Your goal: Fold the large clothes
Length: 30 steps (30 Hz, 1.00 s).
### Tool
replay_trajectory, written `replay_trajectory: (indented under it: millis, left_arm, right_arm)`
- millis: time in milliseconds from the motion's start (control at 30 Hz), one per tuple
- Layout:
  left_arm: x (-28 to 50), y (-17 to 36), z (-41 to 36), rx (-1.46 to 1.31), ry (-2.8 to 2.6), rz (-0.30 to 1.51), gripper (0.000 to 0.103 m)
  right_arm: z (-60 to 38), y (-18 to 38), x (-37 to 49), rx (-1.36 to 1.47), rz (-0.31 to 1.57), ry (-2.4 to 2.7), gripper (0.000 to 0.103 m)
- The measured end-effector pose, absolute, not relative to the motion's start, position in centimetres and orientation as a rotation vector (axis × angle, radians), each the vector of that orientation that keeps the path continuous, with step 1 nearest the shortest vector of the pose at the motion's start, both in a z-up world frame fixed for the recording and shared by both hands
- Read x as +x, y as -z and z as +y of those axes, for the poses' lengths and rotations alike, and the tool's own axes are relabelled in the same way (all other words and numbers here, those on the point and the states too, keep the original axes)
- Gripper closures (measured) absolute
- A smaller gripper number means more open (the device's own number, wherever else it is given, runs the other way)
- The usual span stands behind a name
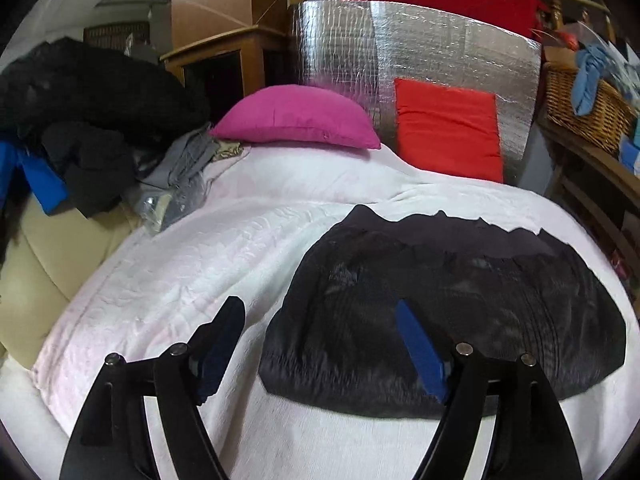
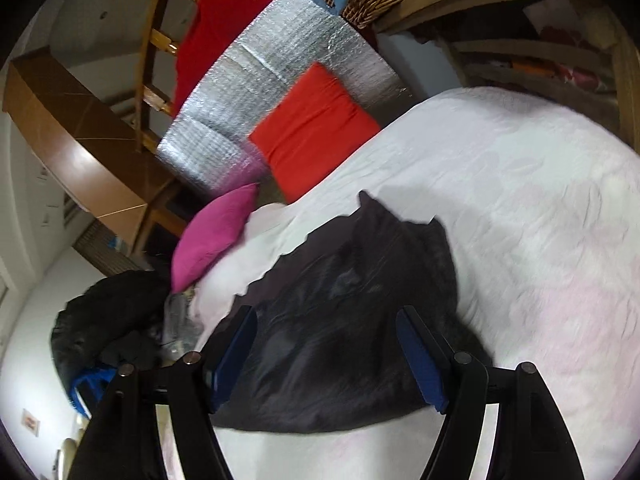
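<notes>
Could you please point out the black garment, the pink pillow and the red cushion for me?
black garment [image 1: 460, 320], left wrist view, middle of its folded body.
pink pillow [image 1: 296, 116], left wrist view, centre of its face.
red cushion [image 2: 314, 128], right wrist view, centre of its face.

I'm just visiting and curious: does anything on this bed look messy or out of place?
The folded black garment lies neatly on the white bedspread. The odd spot is the far left edge of the bed, where a heap of dark and grey clothes sits unfolded, beside the pink pillow.

Pink cushion [image 1: 298, 116] beside red cushion [image 1: 448, 128], against silver sheet [image 1: 340, 48].
</notes>
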<state>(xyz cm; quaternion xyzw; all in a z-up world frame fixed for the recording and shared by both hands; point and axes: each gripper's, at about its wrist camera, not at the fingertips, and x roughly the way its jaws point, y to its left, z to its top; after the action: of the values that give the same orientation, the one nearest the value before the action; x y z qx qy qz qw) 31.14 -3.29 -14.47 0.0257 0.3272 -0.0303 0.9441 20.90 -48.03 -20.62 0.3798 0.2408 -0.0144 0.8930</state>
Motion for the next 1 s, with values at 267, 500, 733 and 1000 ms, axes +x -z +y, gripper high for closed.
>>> replay_trajectory:
  millis: [267, 500, 733, 1000]
  left_arm:
    - [27.8, 13.2, -2.8, 0.124, 0.041, 0.606, 0.024]
    - [26.9, 13.0, -2.1, 0.132, 0.018, 0.604, 0.024]
    - [26.7, 14.6, -2.0, 0.100, 0.040, 0.685, 0.019]
    - [29.3, 20.5, 0.0, -0.276, 0.215, 1.046, 0.019]
  right_arm:
    - [-43.9, 21.9, 19.9, 0.776, 0.556, -0.049, 0.026]
    - [-42.2, 23.2, 20.0, 0.761, 0.613, -0.077, 0.026]
    - [-42.2, 24.9, 19.6, 0.804, 0.655, -0.065, 0.026]
    - [-43.2, 27.0, 18.9, 0.894, 0.684, -0.034, 0.025]
